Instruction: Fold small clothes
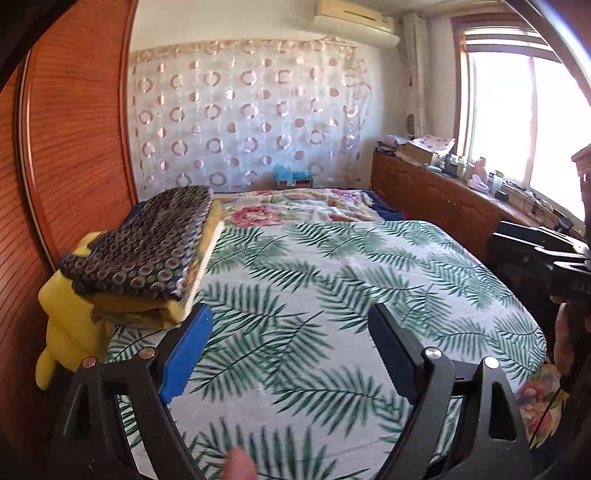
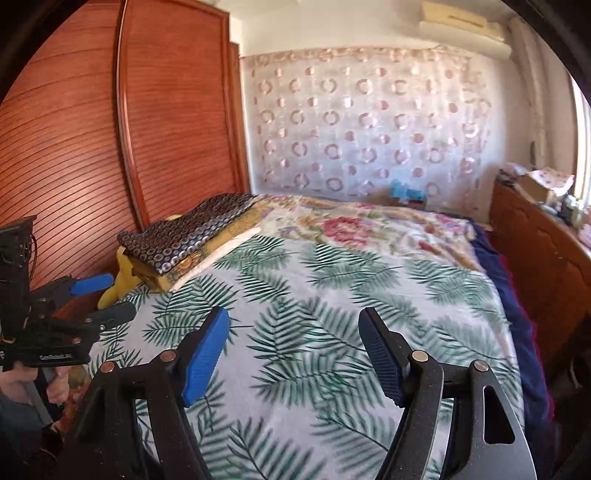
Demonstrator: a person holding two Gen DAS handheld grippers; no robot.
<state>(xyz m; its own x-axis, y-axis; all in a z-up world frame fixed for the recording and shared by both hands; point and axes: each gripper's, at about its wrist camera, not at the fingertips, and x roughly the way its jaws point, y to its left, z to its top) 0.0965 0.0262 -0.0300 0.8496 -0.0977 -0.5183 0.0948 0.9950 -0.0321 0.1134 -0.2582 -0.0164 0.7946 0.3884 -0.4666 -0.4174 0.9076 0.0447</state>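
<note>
You face a leaf-print bed (image 1: 332,295), a wooden wardrobe (image 1: 74,147) left, a bright window (image 1: 524,118) right, and a circle-patterned curtain (image 1: 243,110) behind.

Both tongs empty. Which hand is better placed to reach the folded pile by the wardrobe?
Left, likely. The left tongs stand open right beside the dark circle-patterned folded cloth; the right tongs, also open, see it farther off across the palm-leaf bedsheet.

We see a stack of folded clothes (image 1: 147,251) at the left edge of the bed (image 1: 332,280), against the wardrobe (image 1: 74,147), resting on a plush toy (image 1: 70,325). Behind the leaf-print sheet (image 2: 332,295) lies a floral blanket (image 2: 354,225). A cabinet (image 1: 436,192) stands right of the bed, under the window (image 1: 524,118). An air conditioner (image 1: 354,18) hangs above the curtain (image 1: 243,114).
</note>
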